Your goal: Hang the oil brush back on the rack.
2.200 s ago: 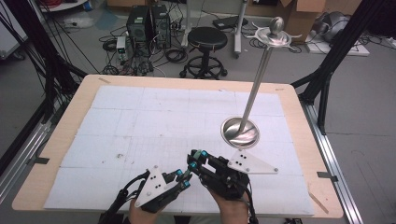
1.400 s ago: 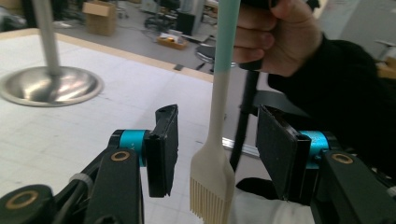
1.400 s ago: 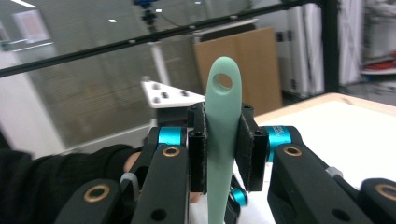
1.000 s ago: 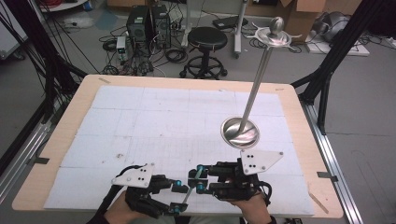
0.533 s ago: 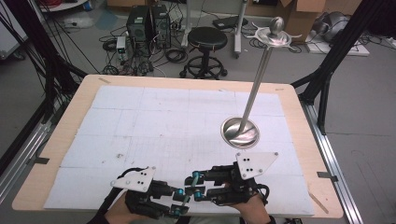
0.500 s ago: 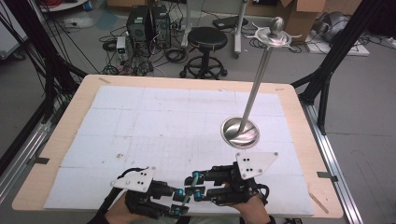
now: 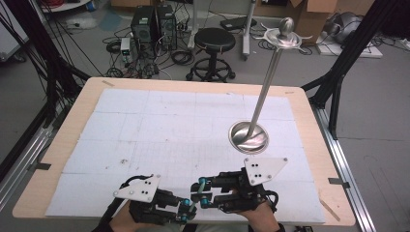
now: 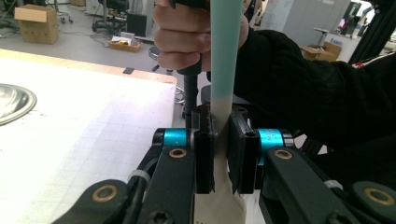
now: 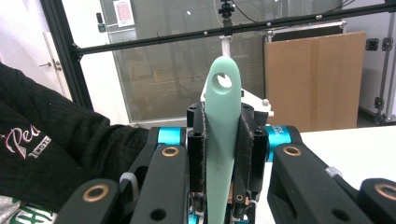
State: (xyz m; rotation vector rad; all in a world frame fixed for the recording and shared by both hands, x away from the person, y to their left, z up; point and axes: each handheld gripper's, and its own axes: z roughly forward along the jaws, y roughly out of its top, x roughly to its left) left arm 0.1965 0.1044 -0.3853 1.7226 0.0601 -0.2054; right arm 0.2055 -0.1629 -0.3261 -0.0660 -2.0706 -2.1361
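A mint-green utensil [image 9: 221, 116] with a hole at its handle end is clamped between the jaws of my right gripper [image 9: 222, 140]. In the left gripper view the same utensil [image 8: 225, 56] runs upward, green above and pale beige low down, and my left gripper [image 8: 223, 149] is shut on the pale part. Near the table's front edge in the high view, the left gripper [image 7: 184, 209] and the right gripper [image 7: 199, 192] point at each other with their tips almost touching. The utensil between them is largely hidden there.
A metal stand with a round dish base [image 7: 249, 137] and a tall leaning pole [image 7: 265, 87] is at the table's right middle; the dish [image 8: 11, 102] lies to the left in the left gripper view. White gridded paper [image 7: 169, 125] covers the wooden table [image 7: 316, 145].
About two seconds ago both grippers pointed forward side by side. They have since swung inward to face each other at the front edge. Over the last half second they barely moved.
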